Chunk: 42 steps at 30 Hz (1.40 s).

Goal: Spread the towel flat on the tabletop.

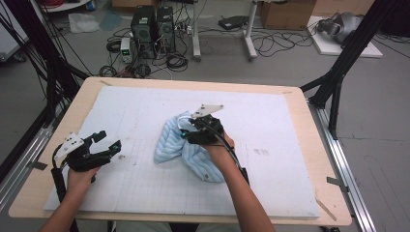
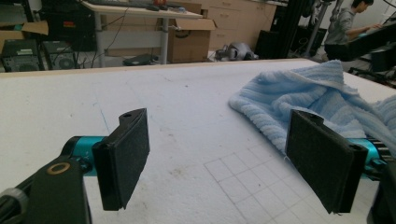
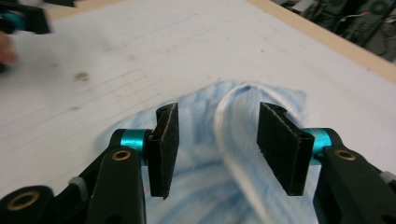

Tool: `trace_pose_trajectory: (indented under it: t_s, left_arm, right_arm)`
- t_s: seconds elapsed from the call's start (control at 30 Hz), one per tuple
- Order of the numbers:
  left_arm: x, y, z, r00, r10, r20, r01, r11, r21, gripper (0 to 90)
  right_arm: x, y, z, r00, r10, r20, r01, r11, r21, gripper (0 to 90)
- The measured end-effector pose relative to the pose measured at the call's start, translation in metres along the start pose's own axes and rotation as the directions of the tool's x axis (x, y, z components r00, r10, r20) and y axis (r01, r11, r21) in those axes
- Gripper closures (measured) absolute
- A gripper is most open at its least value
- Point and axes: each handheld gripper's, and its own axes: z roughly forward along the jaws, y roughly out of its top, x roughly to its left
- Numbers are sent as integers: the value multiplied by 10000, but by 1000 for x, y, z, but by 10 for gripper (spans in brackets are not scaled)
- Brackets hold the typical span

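A crumpled light blue striped towel (image 1: 193,152) lies at the middle of the white gridded mat (image 1: 135,111). My right gripper (image 1: 186,133) hovers just over the towel's top, pointing down and away from me. In the right gripper view the right gripper (image 3: 217,140) is open, with a raised fold of the towel (image 3: 233,116) under the gap and no pad pressing on it. My left gripper (image 1: 110,140) rests at the mat's left side, well apart from the towel. Its jaws stand wide in the left gripper view, the left gripper (image 2: 219,158) open and holding nothing, with the towel (image 2: 317,93) ahead to the right.
The mat covers a wooden table (image 1: 309,145) with its edges close on all sides. Black frame posts (image 1: 338,72) stand at both sides. Computer towers (image 1: 152,26) and cables sit on the floor beyond. A person (image 2: 343,23) is far off at the back.
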Motion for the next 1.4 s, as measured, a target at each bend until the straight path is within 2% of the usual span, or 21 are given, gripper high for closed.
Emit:
trace_pose_trajectory:
  t_s: [0.07,0.17,0.2,0.23,0.3,0.33,0.37,0.4,0.43,0.5,0.67,0.77,0.97,1.13,1.17,1.2,1.23,1.27,1.33,1.37,1.4]
  left_arm:
    - [1,0,0,10000,-30,-21,30,10000,3,223]
    - [1,0,-1,10000,-40,-28,40,10000,9,223]
    - [1,-1,-1,10000,-38,-36,38,10000,5,223]
    - [1,0,-2,10000,-26,-36,26,10000,5,223]
    - [1,0,-3,10000,-53,-51,53,10000,-14,223]
    - [2,0,-3,10000,-33,-62,33,10000,-12,223]
    - [2,-1,-3,10000,-30,-87,30,10000,7,223]
    - [3,-1,-3,10000,-24,-79,24,10000,14,223]
    - [2,-1,-3,9999,-66,-86,66,10000,-17,223]
    - [2,-1,-3,9999,-44,-101,44,10000,3,223]
    - [1,-1,-2,10000,-24,-58,24,10000,7,223]
    - [0,-1,-1,10000,5,-26,-5,10000,66,223]
    - [-1,-1,1,10000,-4,-25,4,10000,92,223]
    - [-2,-1,2,10000,3,29,-3,9999,135,223]
    - [-2,-1,2,9999,7,105,-9,9998,179,223]
    - [-2,-1,3,9999,16,143,-19,9998,206,223]
    - [-3,-1,4,9998,-55,196,51,9998,211,223]
    - [-4,0,6,9994,-88,324,80,9996,265,226]
    - [-6,2,8,9988,-117,467,102,9994,321,231]
    - [-8,4,9,9983,-191,551,173,9993,324,235]
    - [-10,6,11,9976,-193,668,168,9992,369,239]
  right_arm:
    - [3,7,15,9992,-343,226,335,9987,374,495]
    - [4,9,36,9904,-1063,880,945,9872,1287,545]
    - [0,6,44,9825,-1291,1344,1026,9767,1883,660]
    - [0,6,44,9825,-1291,1344,1026,9767,1883,660]
    - [-8,1,46,9722,-1467,1823,991,9639,2471,834]
    - [-12,-1,43,9681,-1497,2009,983,9645,2453,853]
    - [-16,-1,40,9682,-1323,2122,793,9673,2410,856]
    - [-28,-4,27,9643,-971,2465,432,9756,2154,858]
    - [-28,-4,27,9643,-971,2465,432,9756,2154,858]
    - [-39,-7,14,9615,-492,2705,-59,9799,1992,858]
    - [-69,-26,-20,9340,308,3558,-1048,9760,1907,857]
    - [-84,-45,-34,9174,873,3882,-1859,9566,2242,856]
    - [-97,-90,-47,9119,1274,3901,-2752,8951,3509,845]
    - [-97,-109,-59,9079,1434,3940,-3009,8772,3740,831]
    - [-97,-110,-61,9116,1432,3853,-2973,8770,3774,813]
    - [-96,-111,-67,9171,1574,3662,-2932,8888,3523,692]
    - [-96,-111,-67,9171,1574,3662,-2932,8888,3523,692]
    - [-97,-111,-71,9169,1777,3574,-2995,8981,3220,650]
    - [-97,-110,-82,9083,2326,3477,-3234,9176,2311,569]
    - [-96,-110,-87,9022,2599,3443,-3361,9238,1834,477]
    - [-95,-110,-92,8960,2852,3403,-3464,9285,1337,449]
